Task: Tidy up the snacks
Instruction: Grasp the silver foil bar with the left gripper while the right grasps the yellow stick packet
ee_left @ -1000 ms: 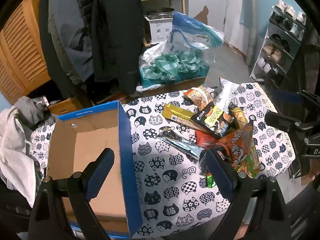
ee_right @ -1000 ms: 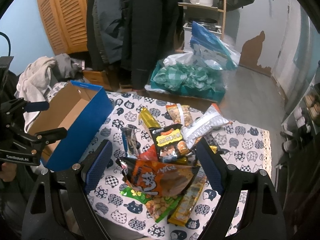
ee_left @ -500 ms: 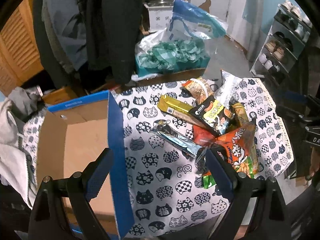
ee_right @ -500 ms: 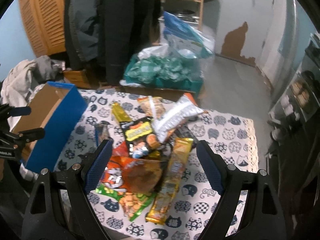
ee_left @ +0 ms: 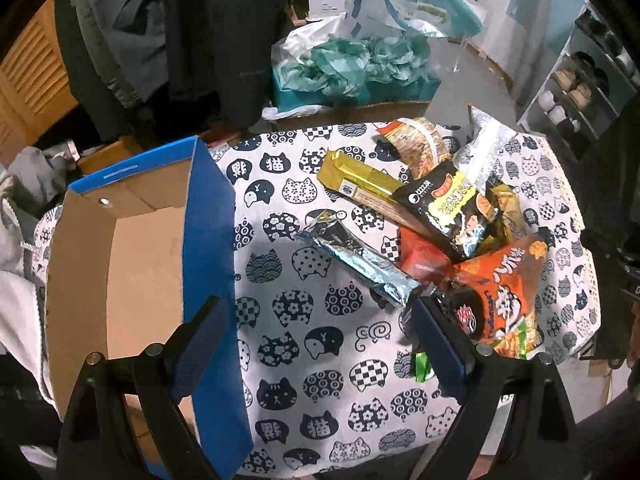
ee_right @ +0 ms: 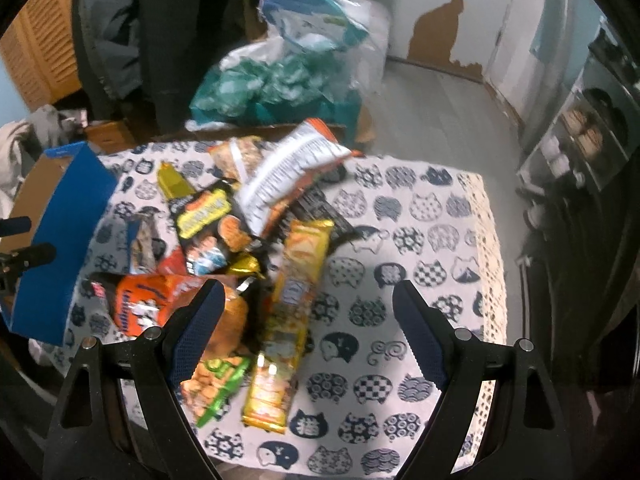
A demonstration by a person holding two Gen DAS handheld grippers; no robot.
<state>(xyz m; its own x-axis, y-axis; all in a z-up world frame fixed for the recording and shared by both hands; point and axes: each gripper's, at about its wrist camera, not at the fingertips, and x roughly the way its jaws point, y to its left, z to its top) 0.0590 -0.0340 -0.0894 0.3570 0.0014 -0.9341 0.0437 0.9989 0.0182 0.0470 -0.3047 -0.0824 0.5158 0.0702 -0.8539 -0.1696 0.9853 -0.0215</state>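
A heap of snack packs lies on the cat-print tablecloth [ee_left: 304, 336]. In the left wrist view I see a silver foil bar [ee_left: 360, 264], a gold pack [ee_left: 360, 178], a black and yellow bag [ee_left: 448, 208] and an orange bag [ee_left: 500, 292]. An empty blue cardboard box [ee_left: 208, 216] stands to the left of the heap. My left gripper [ee_left: 320, 344] hovers open over the cloth between box and heap. In the right wrist view my right gripper [ee_right: 308, 332] is open above a long yellow-orange pack [ee_right: 292, 308], with the orange bag [ee_right: 148, 300] and white bag [ee_right: 288, 172] beyond.
Behind the table hang dark coats [ee_left: 224, 32], beside a teal box with plastic bags [ee_left: 352, 68]. A shoe rack [ee_left: 580, 88] stands at the right. Grey clothing [ee_left: 20, 264] lies left of the box. The right half of the cloth [ee_right: 420, 240] is bare.
Both grippers have tilted down and moved nearer the table. The right gripper has shifted right, so the snack heap now sits under its left finger. Both stay open and empty.
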